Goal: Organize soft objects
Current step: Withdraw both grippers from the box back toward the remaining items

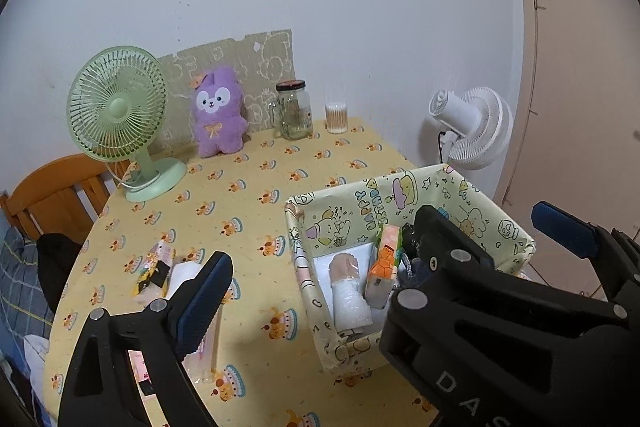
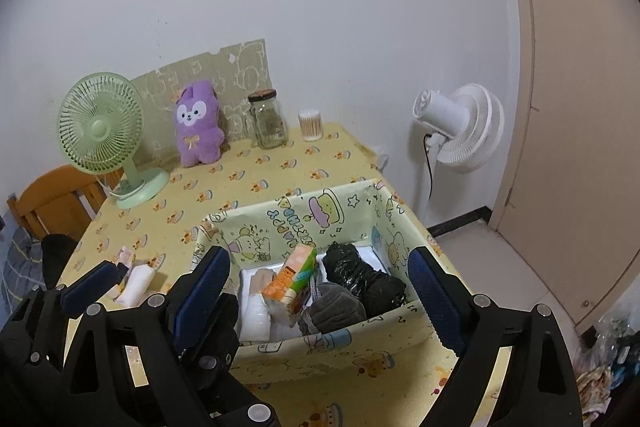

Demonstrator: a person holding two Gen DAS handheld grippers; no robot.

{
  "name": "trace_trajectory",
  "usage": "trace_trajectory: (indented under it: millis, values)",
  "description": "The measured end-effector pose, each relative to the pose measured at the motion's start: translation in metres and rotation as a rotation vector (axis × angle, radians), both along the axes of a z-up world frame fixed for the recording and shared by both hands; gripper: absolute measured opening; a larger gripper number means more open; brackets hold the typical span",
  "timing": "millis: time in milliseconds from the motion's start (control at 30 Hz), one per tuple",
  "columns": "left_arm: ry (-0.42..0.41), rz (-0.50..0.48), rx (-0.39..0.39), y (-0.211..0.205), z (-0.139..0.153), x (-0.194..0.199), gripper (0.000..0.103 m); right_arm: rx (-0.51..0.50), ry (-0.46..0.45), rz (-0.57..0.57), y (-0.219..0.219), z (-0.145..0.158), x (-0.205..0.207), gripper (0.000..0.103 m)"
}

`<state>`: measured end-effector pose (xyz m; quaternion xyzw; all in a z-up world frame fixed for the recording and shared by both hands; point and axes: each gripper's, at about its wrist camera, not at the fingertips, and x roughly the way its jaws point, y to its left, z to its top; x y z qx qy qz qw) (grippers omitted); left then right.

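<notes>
Grippers: I hold both above the near edge of the table, pointing down at a slant.
Left gripper [image 1: 384,251]: its blue-padded fingers are spread wide with nothing between them; in the right wrist view one finger [image 2: 94,285] shows at lower left, its tip in line with the packs on the cloth.
Right gripper [image 2: 320,291]: fingers spread wide, empty, framing the box; I see no pad touching it.
Box: a pale yellow-green fabric storage box [image 2: 280,223] printed with cartoon animals and "HAPPY BIRTHDAY", standing on the near right part of the table.
Box contents: a white roll in clear wrap [image 2: 256,315], an orange and green tissue pack [image 2: 294,277] leaning tilted, a grey knitted piece [image 2: 334,307], and a crumpled black plastic bag [image 2: 360,277], packed side by side.
Still outside: a white soft pack [image 2: 138,283] and a small pink-patterned pack [image 1: 154,263] lying on the cloth left of the box.
Table: round, under a yellow cloth with cake prints [image 1: 248,187].
Back of table: a green desk fan [image 1: 118,111], a purple plush bunny [image 1: 218,113] upright against a patterned board, a glass jar with a dark lid [image 1: 294,111], and a clear tub of cotton swabs [image 1: 336,117].
Beyond: a white standing fan [image 2: 460,127] by the wall and an orange wooden chair [image 1: 56,191] at left.
</notes>
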<state>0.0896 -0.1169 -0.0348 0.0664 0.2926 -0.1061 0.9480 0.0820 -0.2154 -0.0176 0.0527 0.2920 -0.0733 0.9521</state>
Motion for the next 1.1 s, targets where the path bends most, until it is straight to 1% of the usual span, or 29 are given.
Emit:
trace_trajectory:
  millis: [300,467,633,767,967,1100]
  values:
    - [-0.041,0.006,-0.018,0.014,0.012,-0.018,0.096,-0.019,-0.042,0.006,0.014,0.013,-0.019,0.098]
    - [-0.065,0.020,-0.031,0.022,0.017,-0.027,0.097,-0.012,-0.073,0.001,0.021,0.018,-0.028,0.102]
    - [-0.087,0.033,-0.039,0.033,0.020,-0.037,0.099,-0.027,-0.096,0.017,0.031,0.023,-0.038,0.102]
    - [-0.103,0.030,-0.061,0.041,0.023,-0.044,0.103,-0.036,-0.119,0.031,0.040,0.027,-0.045,0.103]
    - [-0.111,0.045,-0.072,0.056,0.022,-0.048,0.103,-0.044,-0.121,0.063,0.055,0.028,-0.048,0.103]
    - [-0.109,0.045,-0.064,0.064,0.018,-0.049,0.103,-0.074,-0.119,0.087,0.067,0.025,-0.047,0.103]
